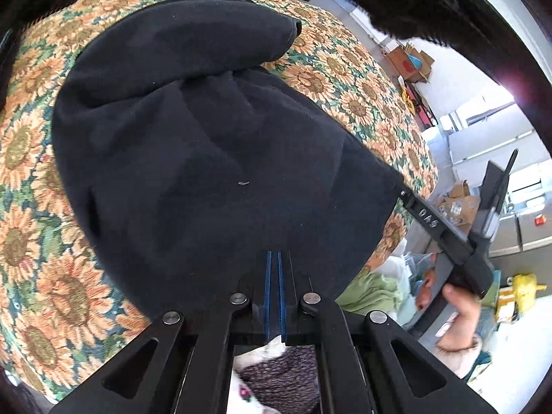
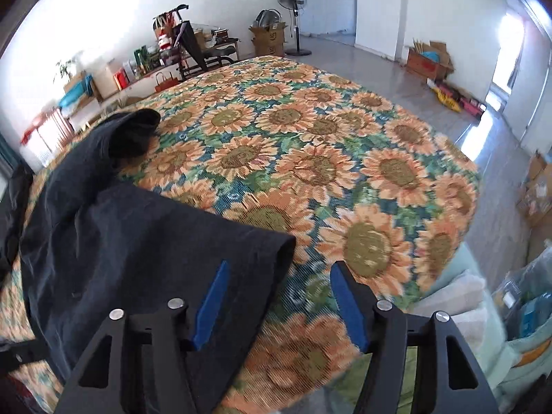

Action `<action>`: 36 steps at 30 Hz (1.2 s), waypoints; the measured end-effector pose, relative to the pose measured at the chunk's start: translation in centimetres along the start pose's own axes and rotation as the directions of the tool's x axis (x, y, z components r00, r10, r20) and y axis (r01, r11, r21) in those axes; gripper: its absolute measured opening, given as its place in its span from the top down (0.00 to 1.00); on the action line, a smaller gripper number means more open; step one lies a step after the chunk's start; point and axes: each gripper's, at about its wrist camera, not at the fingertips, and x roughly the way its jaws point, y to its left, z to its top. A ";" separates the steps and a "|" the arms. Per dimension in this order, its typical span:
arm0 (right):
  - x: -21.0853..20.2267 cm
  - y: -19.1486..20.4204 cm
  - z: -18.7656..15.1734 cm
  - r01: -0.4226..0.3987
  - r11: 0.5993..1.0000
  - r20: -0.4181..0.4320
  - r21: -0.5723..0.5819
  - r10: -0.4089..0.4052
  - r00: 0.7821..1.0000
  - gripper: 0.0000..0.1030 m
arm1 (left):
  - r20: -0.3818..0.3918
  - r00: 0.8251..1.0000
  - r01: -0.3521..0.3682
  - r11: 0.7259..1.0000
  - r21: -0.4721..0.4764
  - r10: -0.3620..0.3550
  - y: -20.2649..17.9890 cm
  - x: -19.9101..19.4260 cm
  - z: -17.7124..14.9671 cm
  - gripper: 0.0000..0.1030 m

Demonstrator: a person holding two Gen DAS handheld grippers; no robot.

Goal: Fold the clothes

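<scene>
Cardboard boxes (image 2: 429,60) and a fan (image 2: 292,0) line the walls — sunflower bedspread (image 2: 310,158) underneath. Left gripper (image 1: 274,276) jaws closed on the black garment (image 1: 193,145); right gripper (image 2: 279,305) jaws wide, empty.

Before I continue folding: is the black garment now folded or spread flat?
Partly folded: the black garment lies bunched, one part doubled over on the sunflower cover.

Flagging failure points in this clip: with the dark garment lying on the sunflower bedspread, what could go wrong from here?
1. The left gripper is shut on the black garment's near hem; a thin pinch may slip when lifted.
2. The right gripper is open, holding nothing, its left finger over the garment's corner, so a one-sided pull could skew the fold.
3. The bunched sleeve may get trapped inside.
</scene>
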 end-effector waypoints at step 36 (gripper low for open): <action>-0.7 4.7 -0.4 -0.002 0.940 0.031 -0.341 0.014 0.999 0.30 | 0.144 0.970 -0.170 0.968 -0.185 0.198 11.9 -8.4 2.6 0.98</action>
